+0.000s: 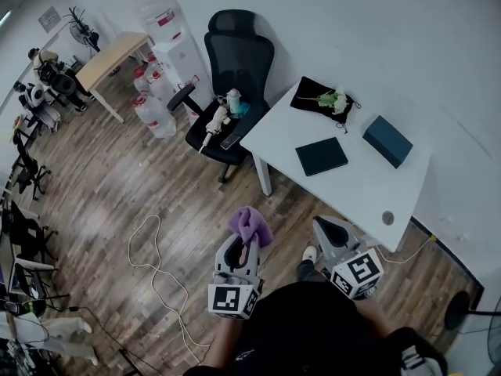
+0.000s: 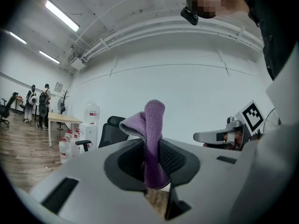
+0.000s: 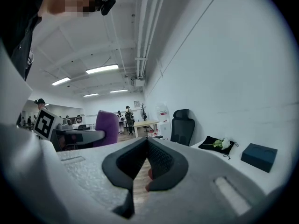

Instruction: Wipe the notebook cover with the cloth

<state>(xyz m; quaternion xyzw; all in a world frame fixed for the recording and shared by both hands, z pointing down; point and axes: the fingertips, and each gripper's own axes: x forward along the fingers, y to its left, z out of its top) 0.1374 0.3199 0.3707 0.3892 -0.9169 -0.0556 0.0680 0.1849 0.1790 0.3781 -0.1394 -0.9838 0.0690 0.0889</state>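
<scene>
**Task items**
- The dark, flat rectangular notebook (image 1: 321,156) lies closed on the white rectangular surface (image 1: 352,190). It sits near the middle of the surface, turned askew to the surface edges. Its cover looks plain and matte, and no print or marks can be made out at this range.
- The purple fleece cloth (image 1: 250,224) is bunched into a folded wad. In the left gripper view, the cloth (image 2: 153,125) stands upright and its top fold bends over toward 9 o'clock.

**Grippers**
- Left gripper (image 1: 244,245): the fingers (image 2: 180,160) are clamped on the cloth, which rises above their tips. The gripper is held above the wooden floor (image 1: 117,202), well apart from the surface.
- From the left gripper, the notebook lies toward 1 o'clock in the head view.
- Right gripper (image 1: 329,227): the fingers (image 3: 161,160) are closed tip to tip with nothing between them. The gripper hangs just off the near edge of the surface.

**Other items on the surface**
- A dark blue rectangular box (image 1: 387,140) lies at 2 o'clock from the notebook.
- A black fabric pouch with a white flower (image 1: 322,100) lies at 12 o'clock from the notebook.

**Limits of view**
- The lower end of the cloth is hidden between the left fingers.
- Neither gripper view shows the notebook clearly. The right gripper view shows only the box (image 3: 259,156) and the pouch (image 3: 217,144).
- The person's dark clothing (image 1: 305,335) covers the lower part of the head view, including both hands.
</scene>
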